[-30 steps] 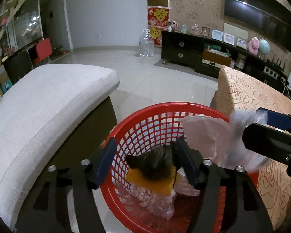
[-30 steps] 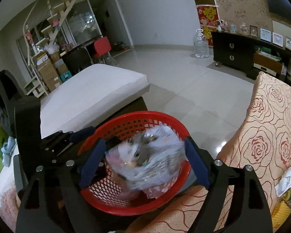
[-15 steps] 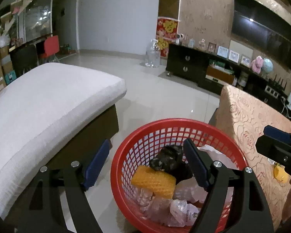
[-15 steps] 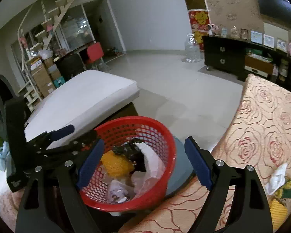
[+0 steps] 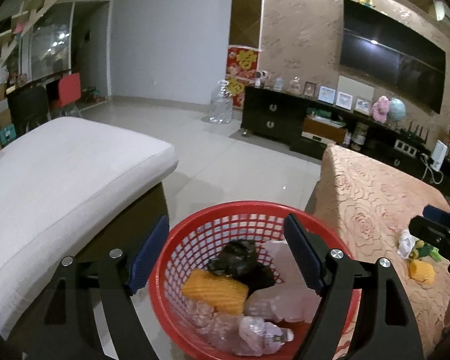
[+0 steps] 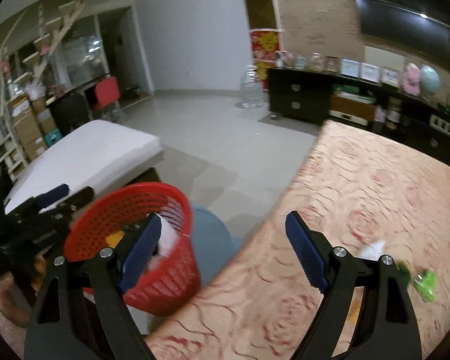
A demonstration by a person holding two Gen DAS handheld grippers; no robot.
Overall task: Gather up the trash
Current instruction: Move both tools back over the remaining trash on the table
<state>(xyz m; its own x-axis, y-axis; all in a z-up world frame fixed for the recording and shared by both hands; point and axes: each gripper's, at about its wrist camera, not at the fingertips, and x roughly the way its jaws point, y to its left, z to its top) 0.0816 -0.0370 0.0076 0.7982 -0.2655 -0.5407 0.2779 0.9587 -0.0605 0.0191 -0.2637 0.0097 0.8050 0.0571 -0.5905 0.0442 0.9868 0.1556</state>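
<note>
A red mesh basket [image 5: 225, 219] holds trash: a black crumpled bag [image 5: 235, 259], an orange foam net [image 5: 214, 291] and clear plastic wrap [image 5: 264, 334]. My left gripper [image 5: 226, 250] is open and empty above the basket. My right gripper [image 6: 222, 247] is open and empty, over the edge of the rose-patterned table [image 6: 375, 180], with the basket [image 6: 165, 285] at its left. On the table lie a white crumpled tissue [image 6: 373, 247] [image 5: 406, 241], green scraps [image 6: 426, 280] and a yellow piece [image 5: 421, 271].
A white cushioned bench [image 5: 60, 165] stands left of the basket. A blue-grey stool [image 6: 213, 240] sits behind the basket. A dark TV cabinet [image 5: 300, 123] and a large water bottle [image 5: 222, 105] stand across the tiled floor.
Both grippers opened and dropped their trash into the basket: the left a black bag, the right a clear plastic bag. The right gripper then swung right over the table.
</note>
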